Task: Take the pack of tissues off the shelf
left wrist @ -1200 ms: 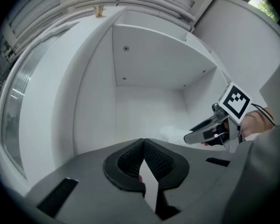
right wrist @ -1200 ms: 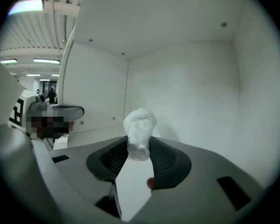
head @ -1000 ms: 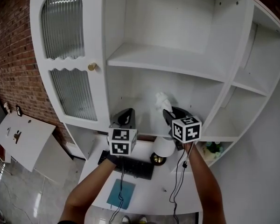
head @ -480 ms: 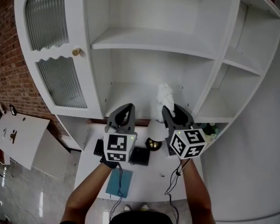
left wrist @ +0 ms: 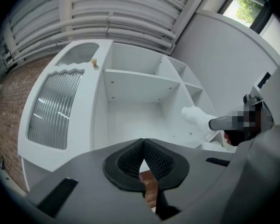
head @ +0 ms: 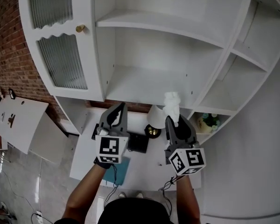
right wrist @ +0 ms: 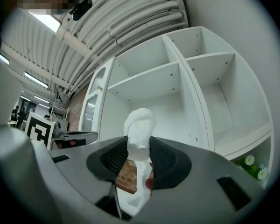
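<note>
Lamp (head: pixel 154 116) beside keyboard (head: pixel 139 144) on desk (head: pixel 144 168); brick wall (head: pixel 4 55) left.

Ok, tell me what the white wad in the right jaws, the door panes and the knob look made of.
Wad: soft paper tissue or thin plastic wrap, matte, crumpled where pinched.
Panes: likely ribbed glass; vertical flutes with streaked glints.
Knob: brass-coloured metal, shiny.
</note>
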Available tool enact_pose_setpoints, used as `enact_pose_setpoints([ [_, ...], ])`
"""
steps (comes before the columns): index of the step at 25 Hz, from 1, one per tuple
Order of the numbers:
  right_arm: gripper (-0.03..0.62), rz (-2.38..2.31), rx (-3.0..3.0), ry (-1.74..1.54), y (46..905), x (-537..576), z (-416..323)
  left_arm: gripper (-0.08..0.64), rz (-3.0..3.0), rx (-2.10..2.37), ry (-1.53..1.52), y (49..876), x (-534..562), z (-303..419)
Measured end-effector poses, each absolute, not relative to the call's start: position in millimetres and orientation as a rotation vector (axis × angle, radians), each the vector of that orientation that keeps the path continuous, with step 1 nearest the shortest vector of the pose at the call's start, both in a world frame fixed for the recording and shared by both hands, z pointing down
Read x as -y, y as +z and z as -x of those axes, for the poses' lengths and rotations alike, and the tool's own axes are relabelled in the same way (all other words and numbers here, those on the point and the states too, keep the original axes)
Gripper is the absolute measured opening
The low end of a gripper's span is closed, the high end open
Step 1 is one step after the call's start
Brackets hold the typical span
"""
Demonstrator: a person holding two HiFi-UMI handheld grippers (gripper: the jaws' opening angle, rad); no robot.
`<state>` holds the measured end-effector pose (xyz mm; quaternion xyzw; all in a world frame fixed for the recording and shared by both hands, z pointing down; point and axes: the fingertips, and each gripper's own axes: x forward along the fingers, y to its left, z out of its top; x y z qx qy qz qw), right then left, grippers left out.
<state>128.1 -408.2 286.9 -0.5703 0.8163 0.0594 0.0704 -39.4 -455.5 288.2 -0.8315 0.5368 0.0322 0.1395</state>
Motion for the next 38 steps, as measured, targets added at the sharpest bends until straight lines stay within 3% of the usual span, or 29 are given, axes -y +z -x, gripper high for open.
enact_pose_setpoints([
  [17,0.141,1.761,-2.557,-0.083,388,402,-115,0.014,2.54,-1.569,0.014,390,447,25],
  [38,0.141,2.007,-2.605,-0.737,655,382,-123,0.014,2.818,-1.731,-0.337,639,425,13],
])
